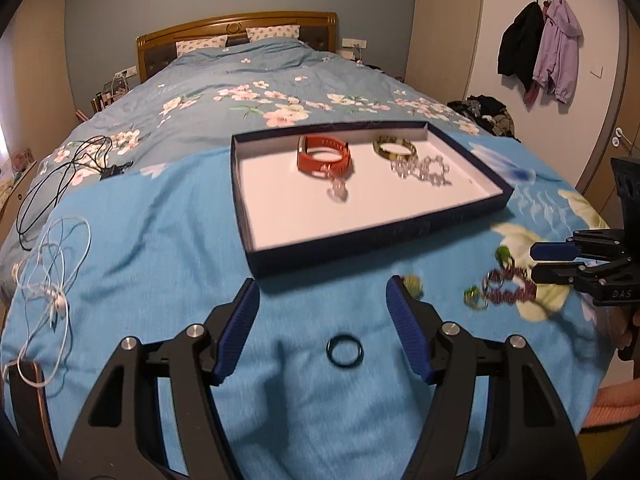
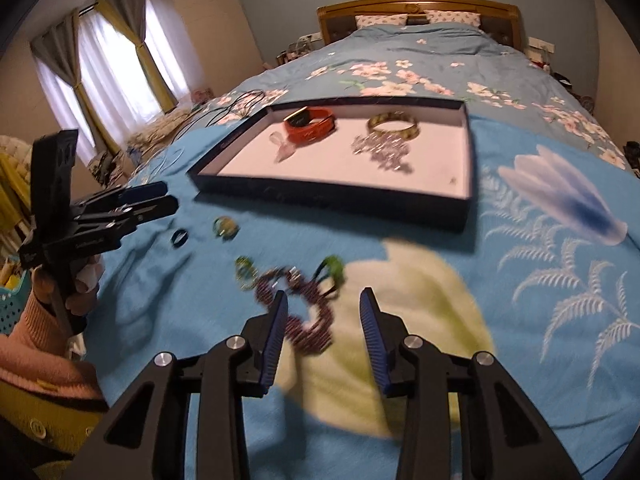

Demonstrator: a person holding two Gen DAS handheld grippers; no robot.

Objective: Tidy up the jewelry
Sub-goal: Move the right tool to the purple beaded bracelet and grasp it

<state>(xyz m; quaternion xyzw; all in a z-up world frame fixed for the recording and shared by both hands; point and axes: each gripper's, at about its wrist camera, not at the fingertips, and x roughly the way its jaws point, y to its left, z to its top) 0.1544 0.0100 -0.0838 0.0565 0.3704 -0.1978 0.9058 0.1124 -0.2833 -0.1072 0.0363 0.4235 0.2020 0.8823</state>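
- Tray [image 1: 472,162] on the bed is maybe half loaded: orange band [image 1: 324,156], mottled bangle [image 1: 394,147], clear bead bracelet [image 1: 420,168] and a clear crystal bit [image 1: 338,192] are in.
- Left on the blanket [image 1: 160,240]: black ring [image 1: 345,352], lying flat, so no real long axis; purple bead bracelet [image 2: 296,308], a loop lying flat that stretches toward me; three small rings nearby.
- My left gripper [image 1: 322,308] has its fingers wide, empty, the ring just short of them.
- My right gripper [image 2: 324,320] is parted narrower, nothing pinched yet, the bracelet beside its left finger.
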